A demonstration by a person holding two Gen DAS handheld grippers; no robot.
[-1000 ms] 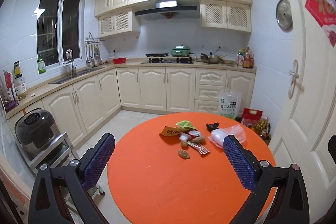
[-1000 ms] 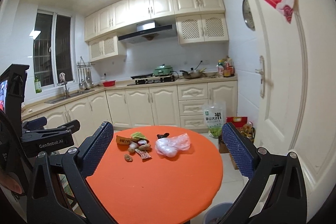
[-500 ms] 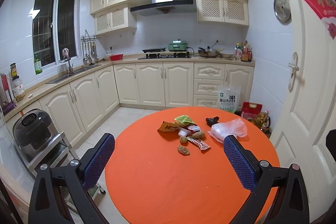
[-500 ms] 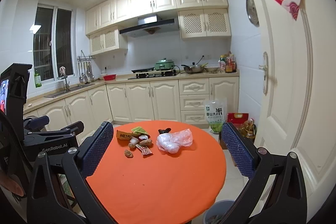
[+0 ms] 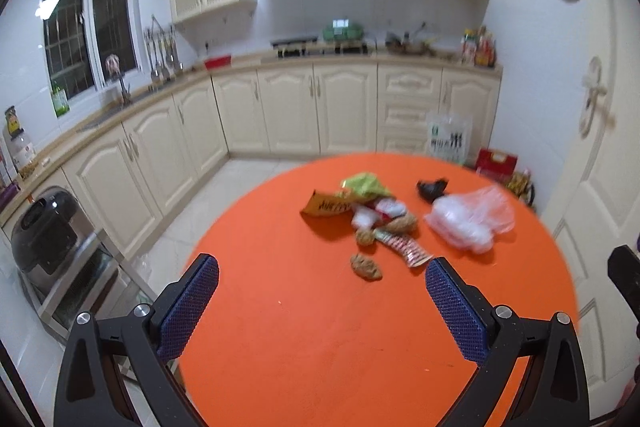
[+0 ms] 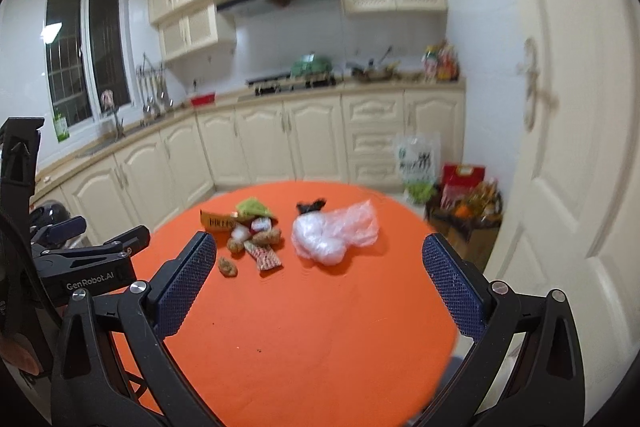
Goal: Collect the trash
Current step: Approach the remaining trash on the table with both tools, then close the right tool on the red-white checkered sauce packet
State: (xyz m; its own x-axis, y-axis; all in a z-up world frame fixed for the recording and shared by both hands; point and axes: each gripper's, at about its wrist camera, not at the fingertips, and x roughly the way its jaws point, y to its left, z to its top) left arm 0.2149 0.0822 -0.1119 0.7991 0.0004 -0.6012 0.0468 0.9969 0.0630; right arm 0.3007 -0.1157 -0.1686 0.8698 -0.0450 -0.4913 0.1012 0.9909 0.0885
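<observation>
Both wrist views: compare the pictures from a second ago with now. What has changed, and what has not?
Both cameras have tipped down and closed in on the orange table. The left gripper and right gripper stay open and empty. The trash pile and clear plastic bag lie untouched.

Both tongs, left (image 5: pixel 322 301) and right (image 6: pixel 320 281), level and side by side, jaws spread wide, empty.
</observation>
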